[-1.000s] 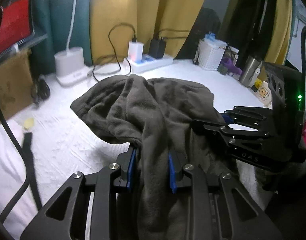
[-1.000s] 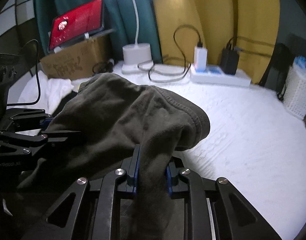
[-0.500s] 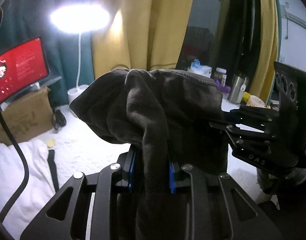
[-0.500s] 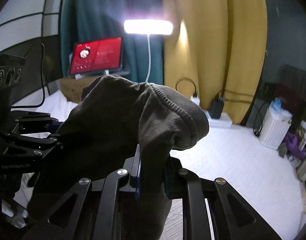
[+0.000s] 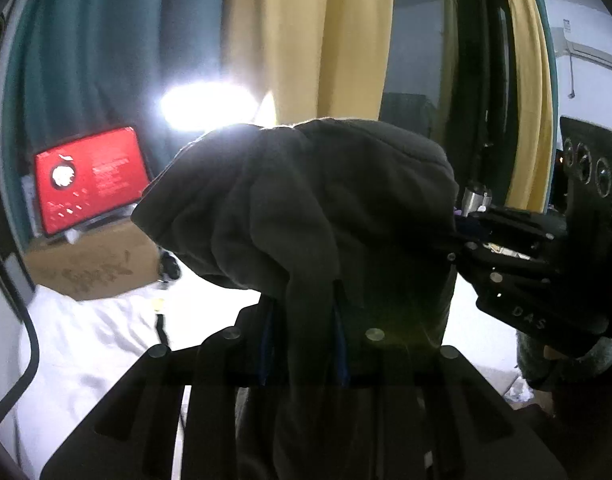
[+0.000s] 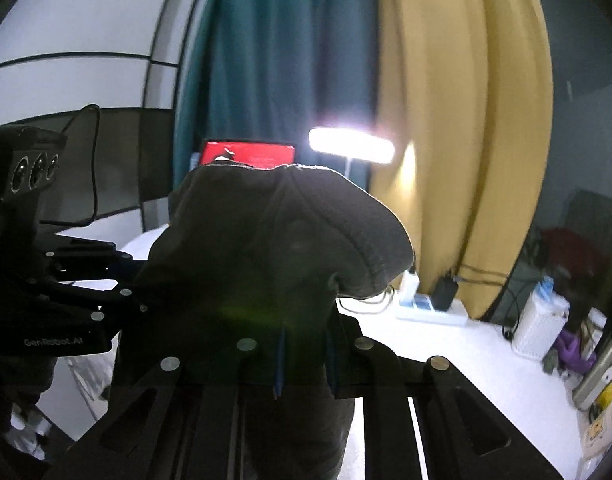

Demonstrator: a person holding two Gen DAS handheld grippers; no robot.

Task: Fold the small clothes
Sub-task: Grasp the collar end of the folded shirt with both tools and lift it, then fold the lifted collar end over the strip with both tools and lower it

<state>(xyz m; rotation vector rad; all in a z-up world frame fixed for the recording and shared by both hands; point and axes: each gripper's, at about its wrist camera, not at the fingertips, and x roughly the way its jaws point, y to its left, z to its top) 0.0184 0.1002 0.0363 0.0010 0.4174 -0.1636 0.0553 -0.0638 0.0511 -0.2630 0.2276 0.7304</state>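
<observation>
Yellow curtain (image 5: 329, 40) behind; dark garment (image 5: 325, 208) blocks lamp (image 5: 206, 106).

The right gripper (image 5: 461, 236), seen from the left wrist view, is showing the embossed letters "DAS" on the lower side of its black body. The left gripper (image 6: 134, 276), seen from the right wrist view, is carrying the pale printed marking "GenRobot.AI" on its lower housing. The red screen (image 5: 90, 178) is displaying white text lines and a round white emblem, too blurred to read. The cardboard box (image 5: 94, 264) below it is bearing dark handwriting that is not legible.
</observation>
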